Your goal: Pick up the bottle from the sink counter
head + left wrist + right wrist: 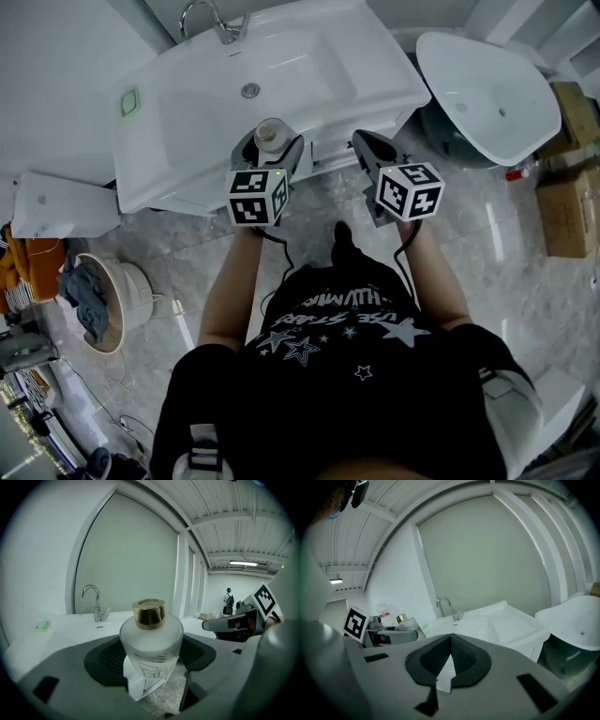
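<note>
A person stands facing a white sink [187,122], seen from above, with both bare forearms stretched forward and down, elbows close to the body. Each hand holds a pair of grey tongs, with the tips pointing away from the body toward the sink's front edge.

The left tongs [270,141] are clamped on a frosted glass bottle [270,137]. In the left gripper view the bottle [151,637] stands upright between the two dark pads, which press its rounded sides. Its gold cap [149,613] rises above the jaws. Below the bottle, between the jaws, a white cabinet corner and marble floor are visible, so the bottle is at the counter's front edge. A marker cube [258,195] sits on the tongs just behind the bottle, nearer the person.

The right tongs [364,141] are level with the left pair and just to their right, not touching them. In the right gripper view the right tongs [451,644] have their pads pressed together at the tips, with nothing between them. Their own marker cube [410,190] sits behind the jaws.

Beyond both tips lies the sink basin, with a chrome faucet [211,19] at its far side. A small green item [129,101] rests on the counter far to the left of the left tongs. A second white basin [487,94] lies to the right of the right tongs.
</note>
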Demonstrator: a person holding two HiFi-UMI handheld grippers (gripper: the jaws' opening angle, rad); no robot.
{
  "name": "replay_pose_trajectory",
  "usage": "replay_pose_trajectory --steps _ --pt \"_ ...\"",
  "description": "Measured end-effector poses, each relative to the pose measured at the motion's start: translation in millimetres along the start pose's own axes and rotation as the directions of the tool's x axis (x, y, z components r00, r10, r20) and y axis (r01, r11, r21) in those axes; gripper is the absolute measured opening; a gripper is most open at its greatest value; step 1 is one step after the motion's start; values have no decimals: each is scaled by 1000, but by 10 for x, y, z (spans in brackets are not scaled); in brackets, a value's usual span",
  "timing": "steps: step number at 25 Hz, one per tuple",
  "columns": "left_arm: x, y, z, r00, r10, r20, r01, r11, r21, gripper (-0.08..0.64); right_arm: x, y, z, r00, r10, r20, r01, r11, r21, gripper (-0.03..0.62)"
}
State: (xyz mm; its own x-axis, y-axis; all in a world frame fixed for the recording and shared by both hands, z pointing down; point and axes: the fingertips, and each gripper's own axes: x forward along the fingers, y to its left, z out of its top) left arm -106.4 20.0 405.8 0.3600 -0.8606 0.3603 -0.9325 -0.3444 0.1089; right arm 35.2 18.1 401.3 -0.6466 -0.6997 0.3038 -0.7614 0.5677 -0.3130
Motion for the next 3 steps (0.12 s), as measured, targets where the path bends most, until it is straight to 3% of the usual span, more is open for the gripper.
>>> replay_pose_trajectory --steps 3 --pt "-155 -26 -47 1000 -6 7 6 1000 1 341 -92 127 -39 1000 2 4 -2 1000 -14 6"
